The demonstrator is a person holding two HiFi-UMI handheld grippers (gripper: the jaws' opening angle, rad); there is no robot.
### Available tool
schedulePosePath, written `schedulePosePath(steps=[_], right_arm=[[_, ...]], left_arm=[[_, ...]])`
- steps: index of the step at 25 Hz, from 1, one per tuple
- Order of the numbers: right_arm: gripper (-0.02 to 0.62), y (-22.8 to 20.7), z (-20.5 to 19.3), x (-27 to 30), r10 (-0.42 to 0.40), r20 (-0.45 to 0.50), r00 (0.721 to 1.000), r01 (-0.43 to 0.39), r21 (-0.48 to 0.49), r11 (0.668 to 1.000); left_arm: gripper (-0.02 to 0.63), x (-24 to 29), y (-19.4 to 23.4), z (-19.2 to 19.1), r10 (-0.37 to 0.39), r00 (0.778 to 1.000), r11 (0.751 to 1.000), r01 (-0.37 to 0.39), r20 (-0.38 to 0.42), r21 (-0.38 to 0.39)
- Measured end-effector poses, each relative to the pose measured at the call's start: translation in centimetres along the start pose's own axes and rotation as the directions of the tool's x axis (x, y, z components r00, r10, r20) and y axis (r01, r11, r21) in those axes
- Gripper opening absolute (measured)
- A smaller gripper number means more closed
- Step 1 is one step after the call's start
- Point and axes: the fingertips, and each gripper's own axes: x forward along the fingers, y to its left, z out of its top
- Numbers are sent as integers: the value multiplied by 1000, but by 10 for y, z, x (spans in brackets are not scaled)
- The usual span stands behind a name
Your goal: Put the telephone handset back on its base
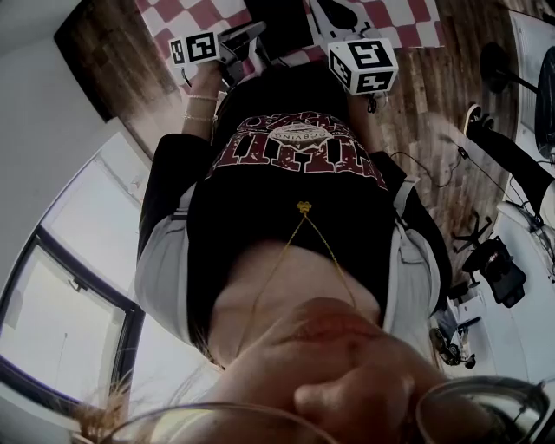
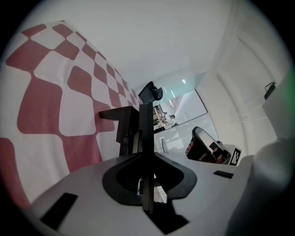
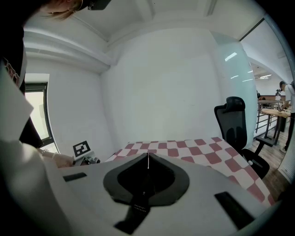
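Note:
No telephone handset or base can be made out for sure in any view. In the head view the person's torso in a dark printed shirt fills the middle. Both grippers are held at the top over the red-and-white checkered table (image 1: 408,22). My left gripper (image 1: 245,35) carries its marker cube at the upper left. Its dark jaws (image 2: 145,110) stand close side by side, with nothing seen between them and no gap I can read. My right gripper (image 1: 347,19) sits to its right; its jaws (image 3: 147,157) meet in a thin line, shut and empty.
A black office chair (image 3: 235,124) stands past the table's far corner, in front of a glass wall. A person (image 2: 173,120) is far off behind it. Cables and dark gear (image 1: 499,269) lie on the wooden floor. A window (image 1: 69,312) is behind the person.

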Motion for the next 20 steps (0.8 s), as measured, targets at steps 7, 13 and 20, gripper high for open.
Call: schedulePosePath(steps=[7, 13, 20], right_arm=[[21, 1, 2, 1, 6, -1, 1000, -6, -5, 1000], [21, 4, -1, -1, 14, -7, 1000, -14, -6, 1000], [21, 6, -2, -1, 12, -11, 1000, -12, -13, 1000]], left_arm=[[78, 2, 9, -5, 17, 1000, 1000, -17, -1, -19], [78, 4, 14, -9, 24, 1000, 1000, -24, -3, -11], [78, 5, 16, -8, 14, 1000, 1000, -14, 2, -1]])
